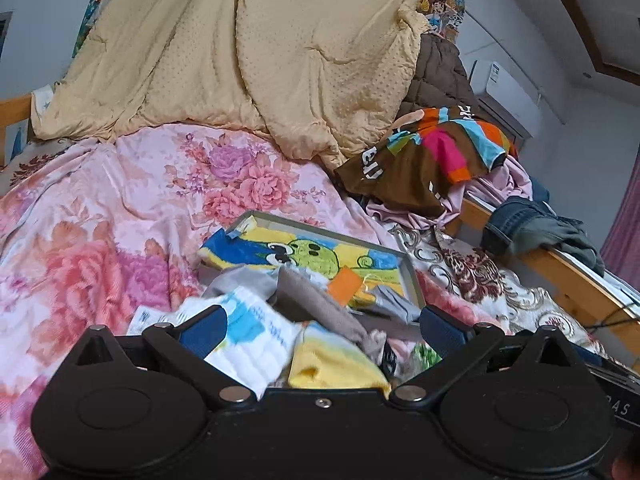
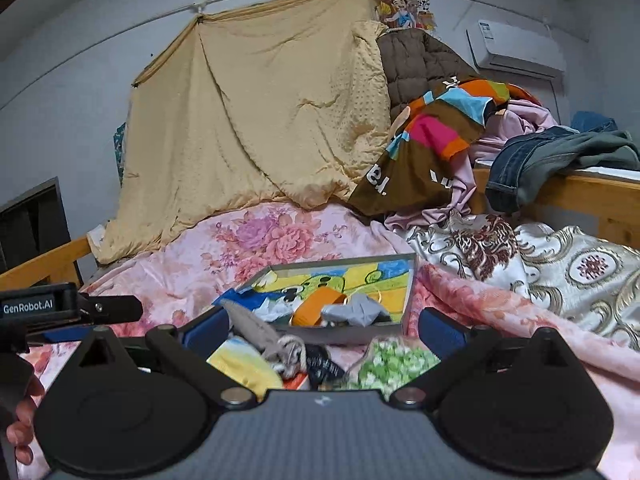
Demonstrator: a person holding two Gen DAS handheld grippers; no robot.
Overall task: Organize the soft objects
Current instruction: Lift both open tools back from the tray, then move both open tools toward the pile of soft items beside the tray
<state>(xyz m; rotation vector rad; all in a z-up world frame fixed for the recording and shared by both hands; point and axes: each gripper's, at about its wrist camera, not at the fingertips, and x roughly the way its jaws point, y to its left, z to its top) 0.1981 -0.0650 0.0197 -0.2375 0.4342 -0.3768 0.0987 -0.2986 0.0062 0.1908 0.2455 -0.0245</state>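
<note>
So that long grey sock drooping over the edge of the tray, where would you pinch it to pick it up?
Probably at the raised middle of the grey sock, where it humps over the tray rim. Come from above with the open right gripper, its fingers straddling the sock's narrow width; it lies on top of the pile there, clear of the other cloths.

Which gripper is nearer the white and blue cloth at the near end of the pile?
Left. The white and blue cloth lies right at the open left gripper, by its left finger. The right gripper, also open, faces the green cloth further right.
</note>
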